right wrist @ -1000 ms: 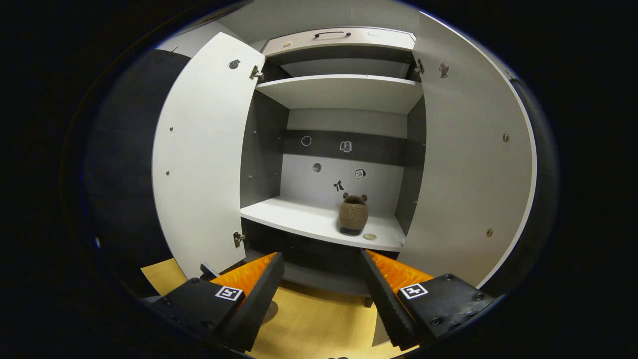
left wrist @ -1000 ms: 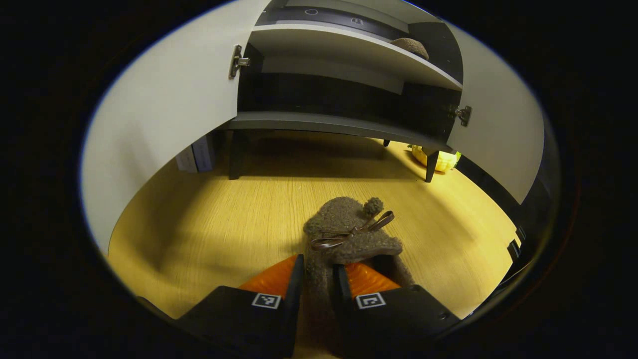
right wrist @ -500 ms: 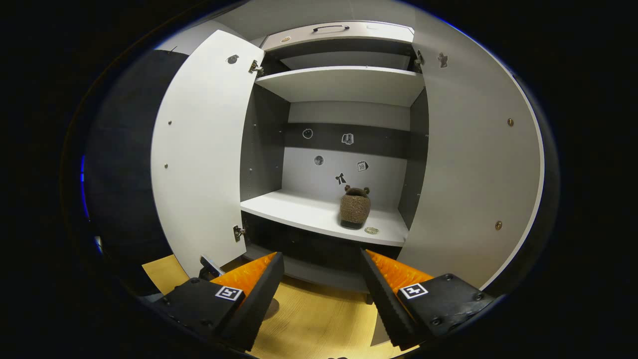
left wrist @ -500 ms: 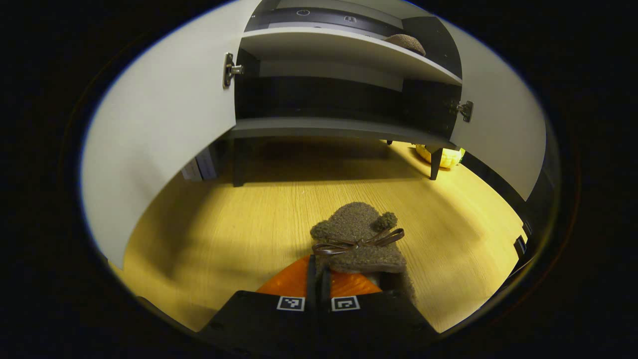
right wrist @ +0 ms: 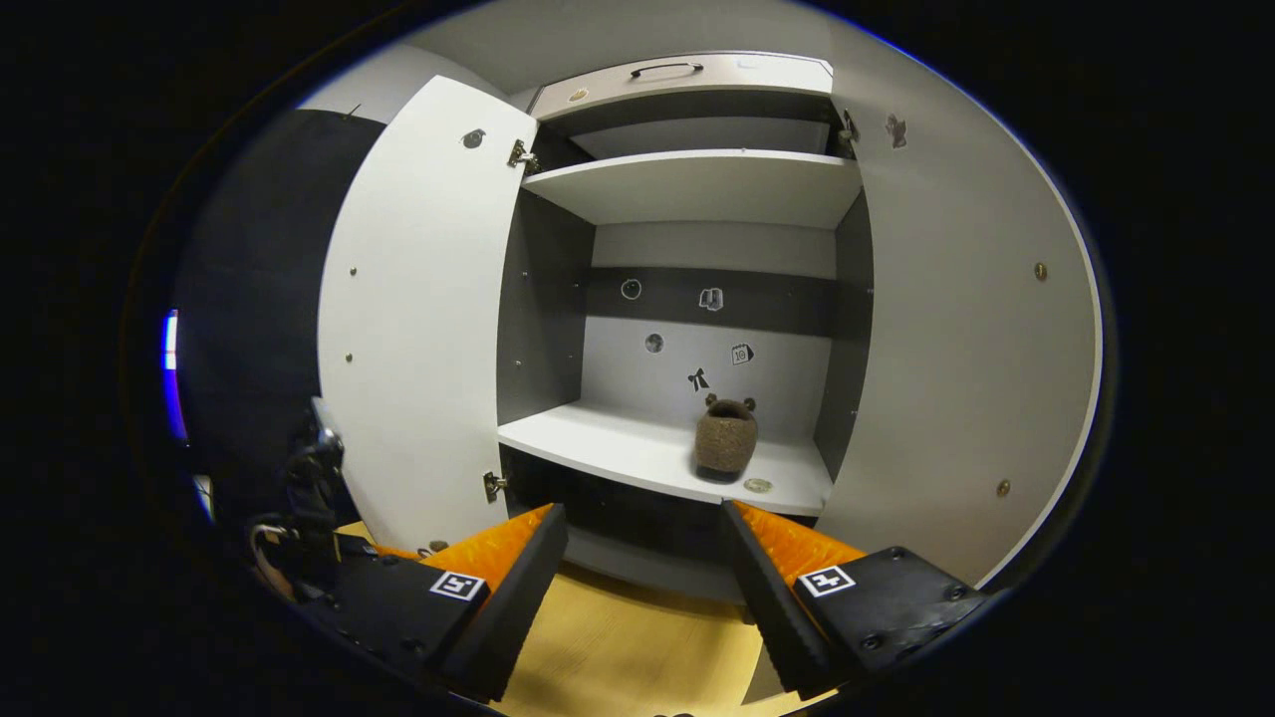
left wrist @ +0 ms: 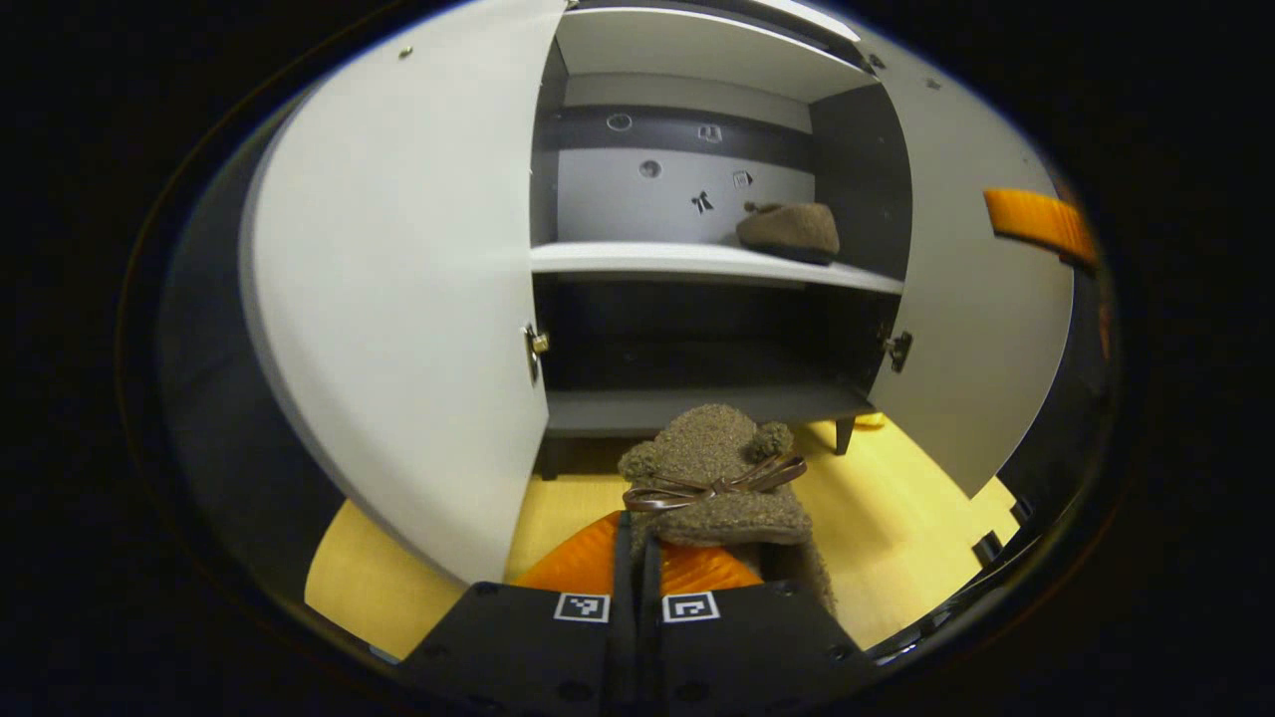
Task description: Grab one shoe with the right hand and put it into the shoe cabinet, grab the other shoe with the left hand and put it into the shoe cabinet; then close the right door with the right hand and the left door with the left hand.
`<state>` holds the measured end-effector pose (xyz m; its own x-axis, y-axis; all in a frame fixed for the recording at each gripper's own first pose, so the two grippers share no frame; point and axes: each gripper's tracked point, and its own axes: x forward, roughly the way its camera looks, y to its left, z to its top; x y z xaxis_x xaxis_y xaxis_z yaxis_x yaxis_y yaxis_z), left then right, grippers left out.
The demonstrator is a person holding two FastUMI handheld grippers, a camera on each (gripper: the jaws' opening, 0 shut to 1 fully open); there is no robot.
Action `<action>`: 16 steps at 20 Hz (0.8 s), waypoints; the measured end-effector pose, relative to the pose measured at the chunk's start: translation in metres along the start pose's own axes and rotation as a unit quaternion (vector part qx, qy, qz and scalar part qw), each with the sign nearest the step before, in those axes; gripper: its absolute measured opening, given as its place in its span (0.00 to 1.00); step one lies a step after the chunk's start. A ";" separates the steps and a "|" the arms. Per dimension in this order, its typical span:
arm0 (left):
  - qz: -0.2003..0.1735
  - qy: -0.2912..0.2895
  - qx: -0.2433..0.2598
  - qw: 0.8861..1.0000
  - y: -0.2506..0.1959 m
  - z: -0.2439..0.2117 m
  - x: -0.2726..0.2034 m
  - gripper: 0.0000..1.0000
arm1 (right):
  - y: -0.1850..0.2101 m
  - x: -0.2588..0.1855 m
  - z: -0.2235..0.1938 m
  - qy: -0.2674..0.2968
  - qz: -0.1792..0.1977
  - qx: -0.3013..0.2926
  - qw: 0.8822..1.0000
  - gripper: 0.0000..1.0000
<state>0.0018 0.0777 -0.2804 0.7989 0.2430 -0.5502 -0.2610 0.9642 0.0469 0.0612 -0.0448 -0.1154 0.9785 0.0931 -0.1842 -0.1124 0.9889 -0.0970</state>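
1. Held shoe [left wrist: 712, 468]: a fuzzy slipper with a ribbon bow across the top. The left gripper [left wrist: 637, 558] has its jaws closed on the slipper's rear edge; the toe points toward the cabinet [left wrist: 697, 259], and the shoe is low in front of its bottom opening.
2. Handling, as a judgement: light, soft and compressible, not fragile. The pile should give good friction, so slip is unlikely. The thin rear edge may fold in the grip, letting the toe droop. Take hold at the heel rim or side wall, not at the bow.
3. Placed shoe [right wrist: 726, 443]: standing on the cabinet's middle shelf [right wrist: 637, 453], toward its right side, toe to the back panel. A small round disc [right wrist: 757, 485] lies just beside it, near the shelf's front edge.
4. Free space: the shelf part left of the placed shoe is bare.
5. Right gripper [right wrist: 642, 583]: jaws wide apart, holding nothing, in front of the cabinet.
6. Doors: left door [right wrist: 418, 309] and right door [right wrist: 956, 339] both stand open.
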 end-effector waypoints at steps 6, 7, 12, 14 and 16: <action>0.045 -0.047 -0.006 0.998 0.003 0.101 -0.032 0.05 | 0.003 0.005 0.019 -0.023 0.059 0.013 0.998 0.98; 0.047 -0.055 -0.003 0.997 0.002 0.118 -0.031 0.05 | 0.002 0.006 0.022 -0.027 0.066 0.012 0.997 0.98; 0.049 -0.091 0.022 0.994 -0.010 0.197 0.002 0.05 | 0.004 0.007 0.038 -0.039 0.095 0.042 0.994 0.98; 0.040 -0.105 0.028 0.993 -0.016 0.230 0.024 0.05 | 0.000 0.009 0.041 -0.042 0.094 0.029 0.994 0.98; 0.032 -0.112 0.030 0.993 -0.020 0.256 0.048 0.05 | 0.002 0.011 0.041 -0.043 0.101 0.020 0.994 0.98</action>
<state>0.1844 0.0975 -0.0944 0.8838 0.3152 -0.3457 -0.2877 0.9489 0.1297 0.0788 -0.0368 -0.0775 0.9479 0.2981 -0.1121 -0.3029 0.9526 -0.0280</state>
